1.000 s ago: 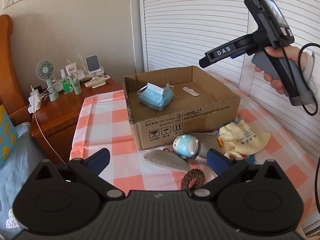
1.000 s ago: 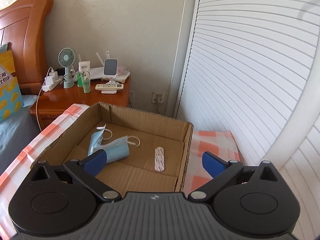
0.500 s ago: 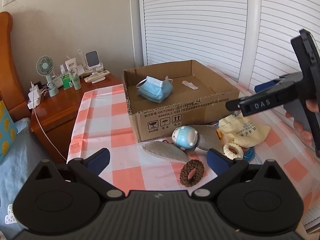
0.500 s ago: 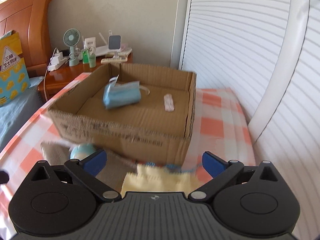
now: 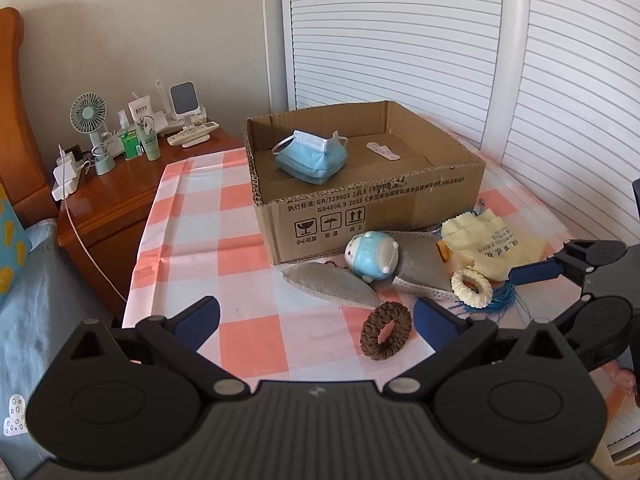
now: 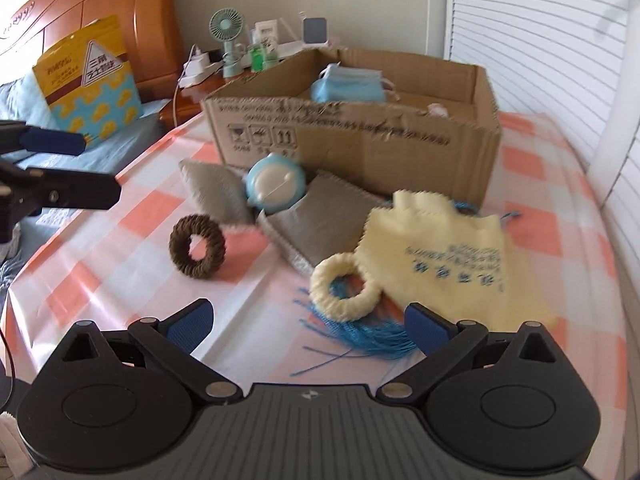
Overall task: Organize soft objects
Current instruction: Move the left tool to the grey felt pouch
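A cardboard box (image 5: 380, 204) (image 6: 360, 148) on the checked table holds a blue face mask (image 5: 311, 157) (image 6: 347, 87) and a small strip (image 5: 383, 151). In front lie a blue round plush toy (image 5: 371, 256) (image 6: 275, 189), grey fabric pieces (image 5: 332, 283) (image 6: 320, 220), a brown scrunchie (image 5: 386, 336) (image 6: 197, 247), a cream scrunchie (image 5: 472, 287) (image 6: 345, 286), a yellow cloth (image 5: 490, 242) (image 6: 444, 256) and blue thread (image 6: 360, 332). My left gripper (image 5: 316, 320) is open and empty, near the brown scrunchie. My right gripper (image 6: 306, 320) is open and empty, low before the cream scrunchie.
A wooden nightstand (image 5: 120, 188) at the left carries a small fan (image 5: 90, 120), bottles and chargers. A wooden bed headboard (image 6: 100, 20) and a yellow bag (image 6: 90, 80) stand at the left. White louvered doors (image 5: 440, 40) run behind the table.
My right gripper has come down from above the box to low over the table in front of the soft items. My left gripper has pulled back slightly.
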The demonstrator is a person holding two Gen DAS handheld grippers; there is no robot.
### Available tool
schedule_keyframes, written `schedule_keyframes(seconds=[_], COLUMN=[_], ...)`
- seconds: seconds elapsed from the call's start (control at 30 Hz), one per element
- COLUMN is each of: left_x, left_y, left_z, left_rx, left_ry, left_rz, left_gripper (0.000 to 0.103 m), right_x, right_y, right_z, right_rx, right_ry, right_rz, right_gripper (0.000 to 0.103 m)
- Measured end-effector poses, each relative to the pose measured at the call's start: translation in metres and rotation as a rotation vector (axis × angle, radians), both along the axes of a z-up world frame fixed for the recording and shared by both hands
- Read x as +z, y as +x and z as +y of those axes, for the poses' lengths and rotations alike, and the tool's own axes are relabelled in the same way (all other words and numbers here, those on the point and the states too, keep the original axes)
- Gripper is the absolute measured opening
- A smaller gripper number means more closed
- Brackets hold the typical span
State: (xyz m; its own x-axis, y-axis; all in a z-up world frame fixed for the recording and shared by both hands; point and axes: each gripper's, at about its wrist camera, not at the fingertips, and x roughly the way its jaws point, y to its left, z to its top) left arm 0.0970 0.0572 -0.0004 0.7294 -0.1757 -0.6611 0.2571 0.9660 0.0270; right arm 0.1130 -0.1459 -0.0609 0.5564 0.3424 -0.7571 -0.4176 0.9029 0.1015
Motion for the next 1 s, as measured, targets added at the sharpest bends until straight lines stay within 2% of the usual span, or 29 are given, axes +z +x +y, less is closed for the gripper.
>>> schedule_keyframes(seconds=[0.27, 0.43, 0.6, 0.7, 0.8, 1.0], left_x=[-0.012, -0.022, -0.027, -0.029, -0.032, -0.035], left_y=[0.003, 0.003, 0.001, 0.002, 0.003, 0.006], left_z=[-0.001, -0.003, 0.002, 0.004, 0.005, 0.000], left_rx=[-0.020, -0.023, -0.022, -0.016, -0.017, -0.035], left_ry=[-0.006, 0.018, 0.024, 0.025, 0.024, 0.021], left_rz=[0.042, 0.073, 0.085, 0.096, 0.104, 0.109], left_gripper=[0.102, 0.102, 0.102, 0.102, 0.102, 0.102], right_x=[-0.005, -0.007, -0.010, -0.011, -0.012, -0.013], right_y=[0.016, 0.026, 0.013, 0.002, -0.007, -0.017], right_z=[0.009, 0.015, 0.030, 0.037, 0.047, 0.043], right_rx=[0.029, 0.052, 0.129, 0.161, 0.204, 0.204], right_ry=[-0.003, 0.004, -0.022, -0.055, -0.126, -0.099], right_rz=[-0.025, -0.010, 0.020, 0.005, -0.008, -0.036], right_gripper=[0.103, 0.103, 0.103, 0.103, 0.103, 0.103])
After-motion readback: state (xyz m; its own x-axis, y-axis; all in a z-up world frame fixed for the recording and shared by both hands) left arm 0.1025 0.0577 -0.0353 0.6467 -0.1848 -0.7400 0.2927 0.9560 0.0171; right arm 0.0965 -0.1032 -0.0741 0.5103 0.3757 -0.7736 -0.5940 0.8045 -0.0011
